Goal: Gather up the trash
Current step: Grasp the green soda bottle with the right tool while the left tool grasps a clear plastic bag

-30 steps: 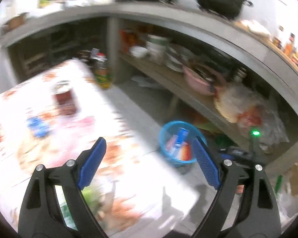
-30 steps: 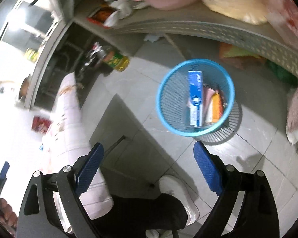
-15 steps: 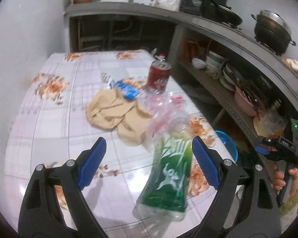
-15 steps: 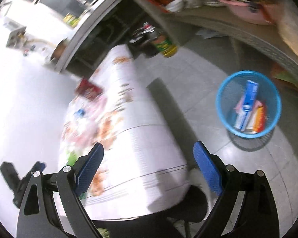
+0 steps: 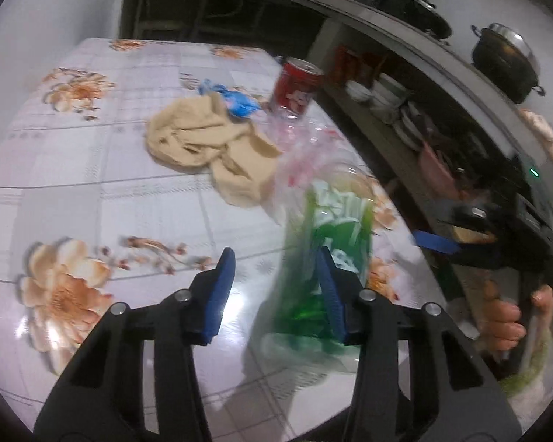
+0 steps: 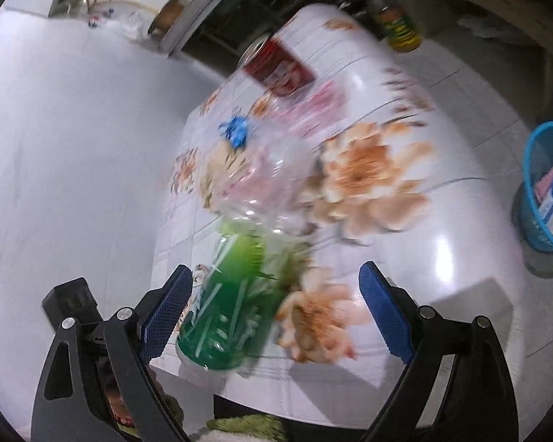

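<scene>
A: Floral oilcloth covers the table (image 5: 73,169), which stands in a dim kitchen against a white wall, with shelves of bowls and pots to one side.

B: And the trash on it?

A: A green-labelled plastic bottle (image 5: 331,250) lies near the table's front edge, with a clear plastic bag (image 5: 306,147), a beige cloth (image 5: 206,147), a blue wrapper (image 5: 236,101) and a red can (image 5: 296,86) behind it. A blue basket (image 6: 545,188) on the floor holds cartons.

B: The claws?

A: The left gripper (image 5: 272,291) is closing, but the bottle seems to sit beside its far finger, not between the pads, so nothing is grasped. The right gripper (image 6: 272,309) hangs released, wide apart, above the bottle.

B: How should the pickup go?

A: I'd reopen and shift the left one over until the bottle's body sits squarely between both pads, then squeeze gently; thin plastic will likely crumple or slip
</scene>
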The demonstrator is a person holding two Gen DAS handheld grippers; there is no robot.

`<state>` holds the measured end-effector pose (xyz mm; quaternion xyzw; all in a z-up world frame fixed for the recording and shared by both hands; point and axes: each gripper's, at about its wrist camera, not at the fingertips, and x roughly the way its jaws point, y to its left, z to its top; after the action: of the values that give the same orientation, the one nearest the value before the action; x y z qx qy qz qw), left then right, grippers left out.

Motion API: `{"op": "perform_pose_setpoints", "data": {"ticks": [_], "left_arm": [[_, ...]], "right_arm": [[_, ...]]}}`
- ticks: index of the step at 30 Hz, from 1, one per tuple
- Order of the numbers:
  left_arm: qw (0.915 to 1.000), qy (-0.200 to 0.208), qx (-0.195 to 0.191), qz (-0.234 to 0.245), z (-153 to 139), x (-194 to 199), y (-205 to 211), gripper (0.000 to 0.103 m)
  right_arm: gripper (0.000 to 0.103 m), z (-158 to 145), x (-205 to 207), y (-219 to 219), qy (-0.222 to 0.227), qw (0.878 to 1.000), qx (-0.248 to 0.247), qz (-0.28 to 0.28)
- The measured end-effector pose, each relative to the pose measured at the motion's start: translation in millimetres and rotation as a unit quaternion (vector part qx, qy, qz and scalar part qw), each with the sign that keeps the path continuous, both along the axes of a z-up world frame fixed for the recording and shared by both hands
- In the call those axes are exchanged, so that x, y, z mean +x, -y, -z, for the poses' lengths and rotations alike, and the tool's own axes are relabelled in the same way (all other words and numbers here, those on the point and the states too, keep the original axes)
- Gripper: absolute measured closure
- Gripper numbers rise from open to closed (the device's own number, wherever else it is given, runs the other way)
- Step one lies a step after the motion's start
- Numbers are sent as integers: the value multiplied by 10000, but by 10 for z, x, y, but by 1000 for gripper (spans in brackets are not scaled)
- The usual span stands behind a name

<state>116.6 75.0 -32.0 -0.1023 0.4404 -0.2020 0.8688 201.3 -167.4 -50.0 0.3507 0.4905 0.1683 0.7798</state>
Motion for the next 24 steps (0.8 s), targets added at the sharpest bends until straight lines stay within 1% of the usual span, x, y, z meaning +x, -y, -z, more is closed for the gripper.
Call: {"op": "perform_pose_setpoints", "data": {"ticks": [3,6,8,11,14,16,17,18,19,20,21,22,23,24], "left_arm": [[9991,-91,-266,327,23,-33,94,61],[9969,-179,-479,592,57,-52,213,61],[9939,-262,-676,825,84,-64,288,61],[9872,-342,-1025,1177,103,-108,382,61],[9800,-399,-1266,1481,115,-153,460,61],[9770,-362,-1351,1612,96,-178,488,61],[9773,-275,-1333,1625,70,-187,492,61],[9783,-211,-1301,1601,45,-175,475,61],[9795,-161,-1263,1562,25,-160,465,61],[9820,-98,-1184,1469,2,-126,451,61],[9846,-36,-1090,1363,-26,-93,434,61],[9870,38,-985,1266,-56,-68,424,61],[9905,192,-777,1116,-93,-14,426,60],[9927,294,-604,1004,-112,18,429,56]], "right_arm": [[14,34,125,-223,-115,9998,-72,-171],[14,98,203,-318,-205,9994,-140,-244],[14,144,232,-336,-271,9991,-203,-241],[14,213,272,-348,-404,9987,-192,-226],[14,288,328,-346,-490,9984,-186,-228],[15,308,328,-331,-449,9986,-134,-254],[21,310,322,-315,-436,9986,-154,-248],[23,316,318,-294,-442,9986,-195,-234],[29,325,321,-281,-443,9986,-183,-207],[39,331,313,-255,-456,9986,-173,-181],[42,351,303,-210,-488,9986,-132,-159],[43,368,279,-154,-500,9987,-31,-127],[43,367,273,-136,-503,9987,8,-98],[43,358,242,-90,-481,9988,-38,-49]]}}
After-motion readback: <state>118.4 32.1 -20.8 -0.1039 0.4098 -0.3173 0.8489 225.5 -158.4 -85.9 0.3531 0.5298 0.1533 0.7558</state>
